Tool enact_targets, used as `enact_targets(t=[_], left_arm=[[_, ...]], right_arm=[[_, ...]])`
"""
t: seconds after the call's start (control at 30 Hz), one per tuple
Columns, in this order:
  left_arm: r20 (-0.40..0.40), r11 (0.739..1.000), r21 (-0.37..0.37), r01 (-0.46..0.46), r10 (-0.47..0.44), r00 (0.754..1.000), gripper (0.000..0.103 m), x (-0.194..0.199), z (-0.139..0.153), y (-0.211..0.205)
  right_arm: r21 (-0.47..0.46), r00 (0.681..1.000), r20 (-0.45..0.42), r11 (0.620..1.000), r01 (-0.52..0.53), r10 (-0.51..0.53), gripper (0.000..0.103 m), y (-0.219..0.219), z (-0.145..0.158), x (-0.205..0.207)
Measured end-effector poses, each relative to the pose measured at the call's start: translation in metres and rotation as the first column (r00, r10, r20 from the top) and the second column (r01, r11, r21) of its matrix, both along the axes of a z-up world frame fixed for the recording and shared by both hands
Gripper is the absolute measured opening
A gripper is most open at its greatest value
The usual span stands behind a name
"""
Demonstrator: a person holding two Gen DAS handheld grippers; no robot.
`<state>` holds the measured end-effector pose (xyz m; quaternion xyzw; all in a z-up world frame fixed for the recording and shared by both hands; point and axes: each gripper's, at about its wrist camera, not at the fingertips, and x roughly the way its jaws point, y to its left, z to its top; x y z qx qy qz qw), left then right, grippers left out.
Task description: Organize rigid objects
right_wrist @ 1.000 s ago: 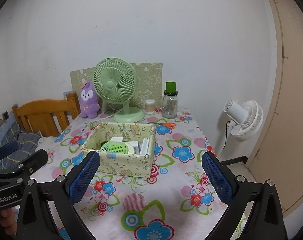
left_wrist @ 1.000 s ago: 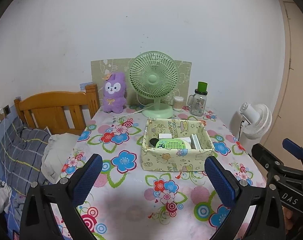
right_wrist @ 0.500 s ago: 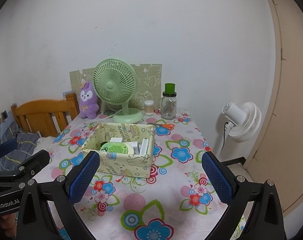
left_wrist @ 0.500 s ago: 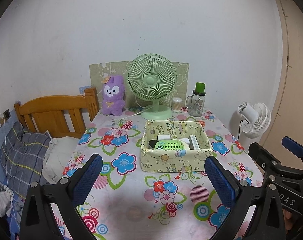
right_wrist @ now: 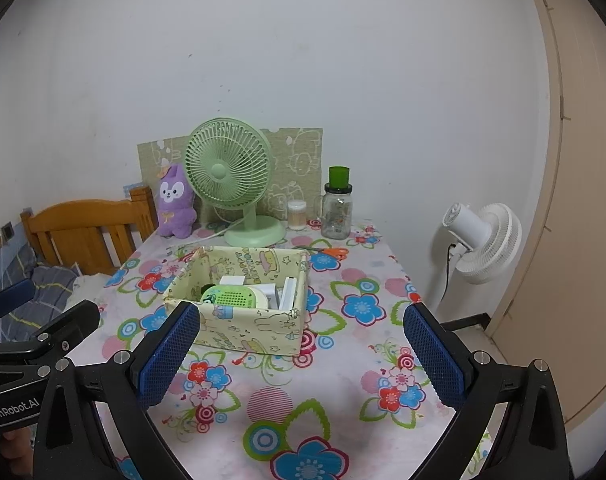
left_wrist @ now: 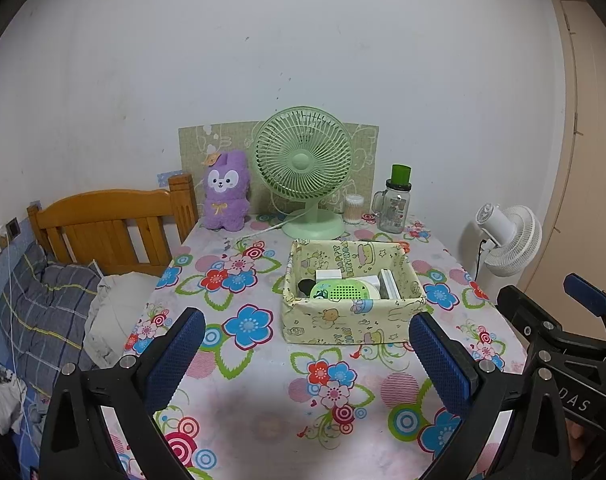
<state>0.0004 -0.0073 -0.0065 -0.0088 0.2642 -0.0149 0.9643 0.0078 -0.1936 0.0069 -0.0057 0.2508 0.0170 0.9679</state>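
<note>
Both the left gripper (left_wrist: 305, 354) and the right gripper (right_wrist: 301, 350) hang wide open and empty over the near end of the flowered worktop (left_wrist: 263, 412). The yellow fabric box (left_wrist: 353, 312) sits at the left gripper's 12 o'clock, holding a green perforated device (left_wrist: 343, 291) and what look like white boxes (left_wrist: 389, 282). At the box's 12 o'clock stands a green desk fan (left_wrist: 303, 160).

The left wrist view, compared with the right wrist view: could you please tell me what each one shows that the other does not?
Only the left wrist view shows the pale pillow and white cloth on the bed. Only the right wrist view shows the orange-handled scissors behind the storage box. Both show the box, green fan, purple plush, glass jar, white fan and each open claw: left, right.
</note>
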Motion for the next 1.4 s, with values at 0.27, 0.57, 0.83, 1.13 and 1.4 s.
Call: enact_targets(t=[0.27, 0.57, 0.83, 1.13, 1.4], left_arm=[[0.002, 1.0, 0.006, -0.013, 0.013, 1.0, 0.103, 0.001, 0.001, 0.006], [-0.002, 1.0, 0.005, -0.014, 0.014, 1.0, 0.103, 0.002, 0.0, 0.012], [-0.003, 1.0, 0.001, -0.008, 0.008, 1.0, 0.103, 0.003, -0.001, 0.011], [-0.003, 1.0, 0.002, -0.008, 0.008, 1.0, 0.103, 0.003, -0.001, 0.01], [0.0, 1.0, 0.003, -0.009, 0.009, 1.0, 0.103, 0.003, 0.0, 0.011]], right_arm=[[0.004, 1.0, -0.004, 1.0, -0.015, 0.015, 0.103, 0.005, 0.001, 0.003], [0.003, 1.0, -0.011, 1.0, -0.016, 0.016, 0.103, 0.009, -0.001, 0.006], [-0.002, 1.0, -0.007, 1.0, -0.012, 0.012, 0.103, 0.01, -0.001, 0.006], [-0.002, 1.0, -0.007, 1.0, -0.011, 0.011, 0.103, 0.01, -0.002, 0.006], [-0.001, 1.0, -0.007, 1.0, -0.011, 0.011, 0.103, 0.01, -0.002, 0.006]])
